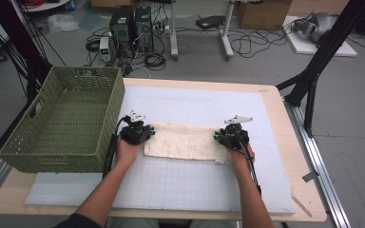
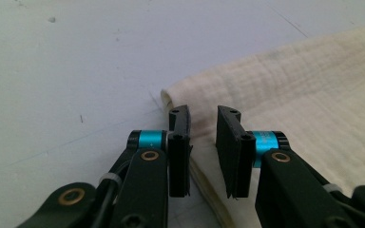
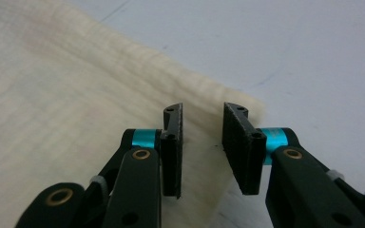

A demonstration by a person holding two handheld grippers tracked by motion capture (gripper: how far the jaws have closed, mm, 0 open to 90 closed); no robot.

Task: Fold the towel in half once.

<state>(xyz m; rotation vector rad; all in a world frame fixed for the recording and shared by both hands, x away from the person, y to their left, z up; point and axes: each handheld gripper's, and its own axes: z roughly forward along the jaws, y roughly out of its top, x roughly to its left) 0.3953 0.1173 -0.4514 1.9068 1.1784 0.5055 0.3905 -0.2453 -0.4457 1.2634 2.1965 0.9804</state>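
Cloth (image 1: 186, 141) folding, looks like, and we're at the grab stage. The cream cloth is already doubled over and lies flat on the white mat (image 1: 195, 190) in the middle of the desk (image 1: 292, 142), with the green basket (image 1: 66, 121) sitting just left of it.

Left gripper (image 2: 203, 142) is parked at the cloth's left end, right over the folded corner, fingers (image 2: 179, 147) spread a bit with the edge running between them but nothing pinched yet. Right gripper (image 3: 203, 142) is doing the same at the right end: fingers (image 3: 240, 142) apart, corner between them, no squeeze.

My guess for the next move: dip both a touch lower so the pads straddle every layer, then close on both corners together. Miss a layer and the fold will probably flop open on the lift.
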